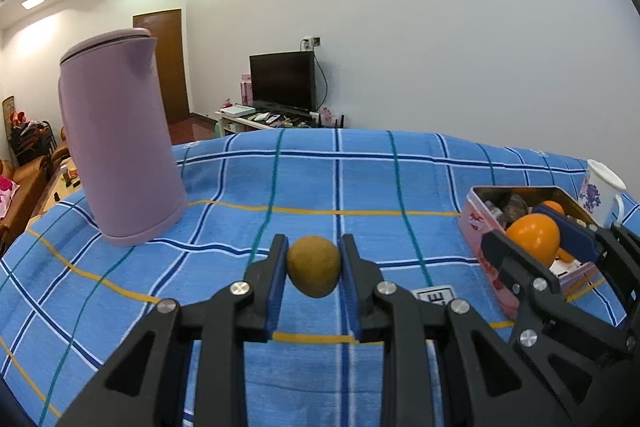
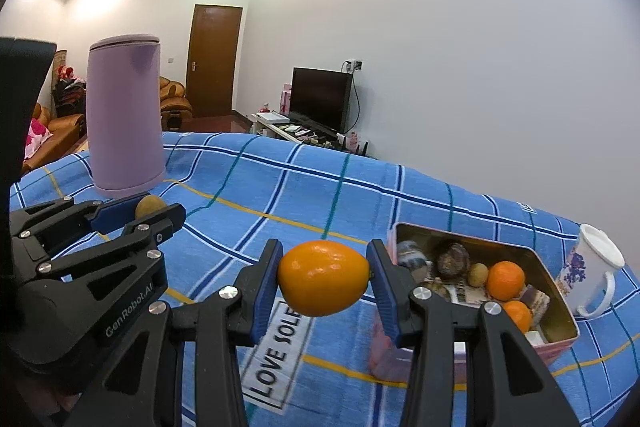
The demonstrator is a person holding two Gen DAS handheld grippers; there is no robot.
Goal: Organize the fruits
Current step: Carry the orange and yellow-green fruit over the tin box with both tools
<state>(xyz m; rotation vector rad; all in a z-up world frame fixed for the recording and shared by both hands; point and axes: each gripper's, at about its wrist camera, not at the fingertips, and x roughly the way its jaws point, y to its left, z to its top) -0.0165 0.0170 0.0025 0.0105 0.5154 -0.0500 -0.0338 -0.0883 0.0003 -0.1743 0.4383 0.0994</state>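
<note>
My left gripper [image 1: 314, 265] is shut on a small brownish-green fruit [image 1: 314, 265], held above the blue checked tablecloth [image 1: 280, 187]. My right gripper [image 2: 324, 279] is shut on an orange fruit [image 2: 323, 278], carried just left of a pink tin box [image 2: 560, 345]. The tin holds two oranges [image 2: 506, 279], a small brown fruit [image 2: 478, 274], a dark round fruit [image 2: 452, 259] and packets. From the left wrist, the right gripper [image 1: 538, 241] with its orange [image 1: 533, 239] hangs over the tin [image 1: 476, 227]. In the right wrist view the left gripper [image 2: 146, 209] holds its fruit [image 2: 150, 207] at the left.
A tall lilac kettle [image 1: 116, 143] stands at the back left of the table. A white floral mug [image 2: 592, 271] stands right of the tin. A "LOVE SOLE" label [image 2: 280, 351] lies on the cloth. Beyond the table are a TV, a door and sofas.
</note>
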